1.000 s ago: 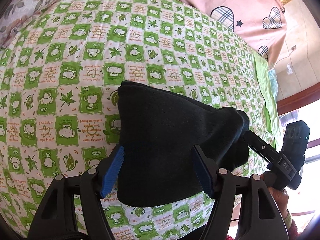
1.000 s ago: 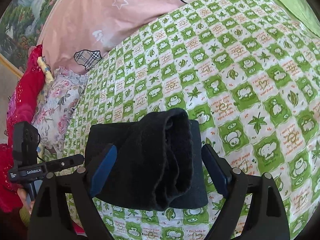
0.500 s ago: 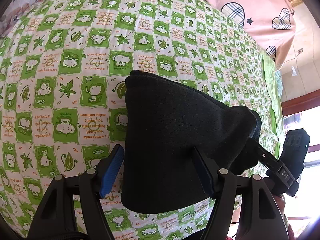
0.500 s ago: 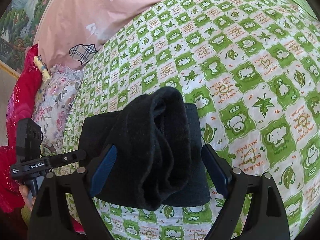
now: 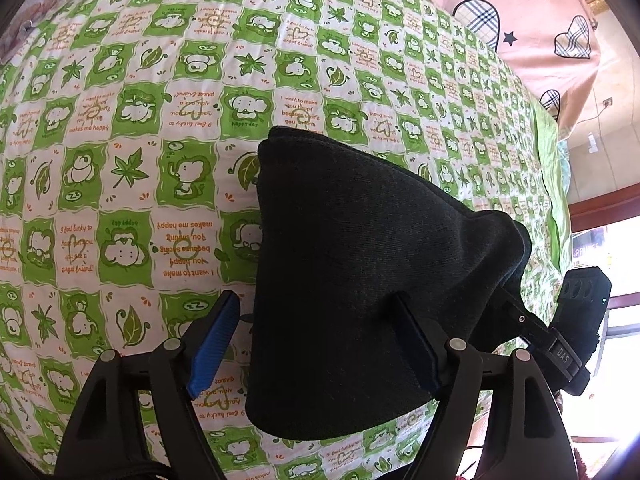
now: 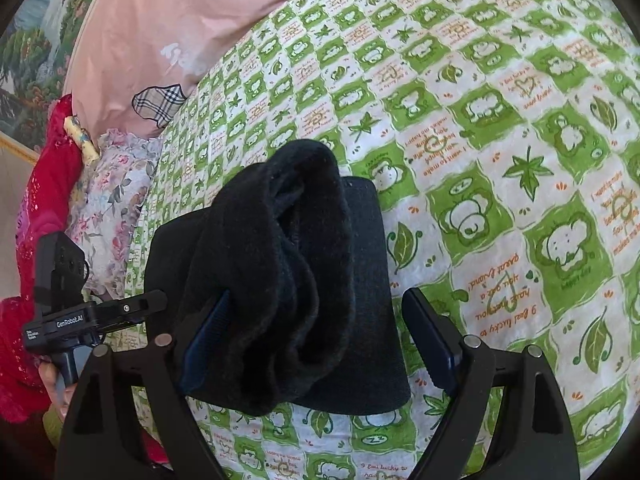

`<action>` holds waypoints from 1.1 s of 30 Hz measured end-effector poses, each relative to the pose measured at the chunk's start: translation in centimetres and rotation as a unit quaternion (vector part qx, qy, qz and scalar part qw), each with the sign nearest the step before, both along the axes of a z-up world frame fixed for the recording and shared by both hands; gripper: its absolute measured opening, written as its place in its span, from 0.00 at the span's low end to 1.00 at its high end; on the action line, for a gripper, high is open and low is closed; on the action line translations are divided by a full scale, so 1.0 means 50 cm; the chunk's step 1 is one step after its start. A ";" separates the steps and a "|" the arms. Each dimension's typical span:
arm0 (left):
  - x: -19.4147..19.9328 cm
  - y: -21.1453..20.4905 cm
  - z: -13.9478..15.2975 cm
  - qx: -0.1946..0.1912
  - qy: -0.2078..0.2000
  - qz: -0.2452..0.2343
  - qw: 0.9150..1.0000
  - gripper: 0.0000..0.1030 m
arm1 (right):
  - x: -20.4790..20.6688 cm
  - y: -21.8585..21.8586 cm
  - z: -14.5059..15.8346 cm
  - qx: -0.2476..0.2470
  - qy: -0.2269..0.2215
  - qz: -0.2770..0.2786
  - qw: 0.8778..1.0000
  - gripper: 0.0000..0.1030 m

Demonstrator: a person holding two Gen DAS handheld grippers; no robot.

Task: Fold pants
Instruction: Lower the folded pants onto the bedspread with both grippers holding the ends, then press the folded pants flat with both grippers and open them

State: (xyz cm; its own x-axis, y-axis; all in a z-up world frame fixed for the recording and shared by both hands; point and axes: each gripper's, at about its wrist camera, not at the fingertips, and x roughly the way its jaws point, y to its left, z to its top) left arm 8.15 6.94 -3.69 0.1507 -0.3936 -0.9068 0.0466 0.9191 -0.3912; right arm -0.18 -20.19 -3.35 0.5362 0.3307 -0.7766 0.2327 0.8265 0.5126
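The black pants (image 5: 360, 272) lie folded into a compact bundle on the green-and-white checked bedspread (image 5: 140, 140). My left gripper (image 5: 316, 344) is open, its blue-padded fingers spread, with the near end of the bundle draped over the right finger. In the right wrist view the bundle (image 6: 288, 280) shows its thick rolled end. My right gripper (image 6: 320, 340) is open too, and the cloth covers part of its left finger. Each gripper shows in the other's view: the right one (image 5: 572, 340) and the left one (image 6: 92, 316).
A pink quilt with plaid hearts (image 5: 540, 20) lies at the bed's far end. A floral pillow (image 6: 112, 200) and red fabric (image 6: 44, 200) lie at the bed's edge. A green sheet border (image 5: 556, 184) marks the bed's right side.
Both cameras have moved closer to the bedspread and the bundle looks larger. The fingers stay spread and the bundle keeps its shape.
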 end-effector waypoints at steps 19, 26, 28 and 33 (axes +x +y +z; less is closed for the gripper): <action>0.015 -0.040 -0.024 0.014 -0.005 -0.007 1.000 0.76 | -0.010 -0.020 -0.021 0.032 -0.001 0.008 0.999 0.64; 0.015 -0.049 -0.023 0.007 -0.009 -0.015 1.000 0.55 | -0.004 -0.018 -0.021 0.042 -0.001 0.021 0.999 0.60; 0.013 -0.051 -0.014 0.005 -0.015 -0.019 1.000 0.48 | -0.004 -0.015 -0.013 0.045 -0.007 0.027 0.999 0.57; 0.005 -0.040 0.011 0.003 -0.029 -0.024 0.999 0.35 | 0.002 -0.003 0.008 0.042 -0.014 0.035 0.998 0.53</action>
State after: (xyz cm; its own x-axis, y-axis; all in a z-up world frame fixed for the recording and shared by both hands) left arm 8.39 4.96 -3.16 0.1839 -0.3962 -0.8996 0.1124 0.9176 -0.3812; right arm -0.07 -20.32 -2.96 0.5314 0.4315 -0.7290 0.1601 0.7939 0.5865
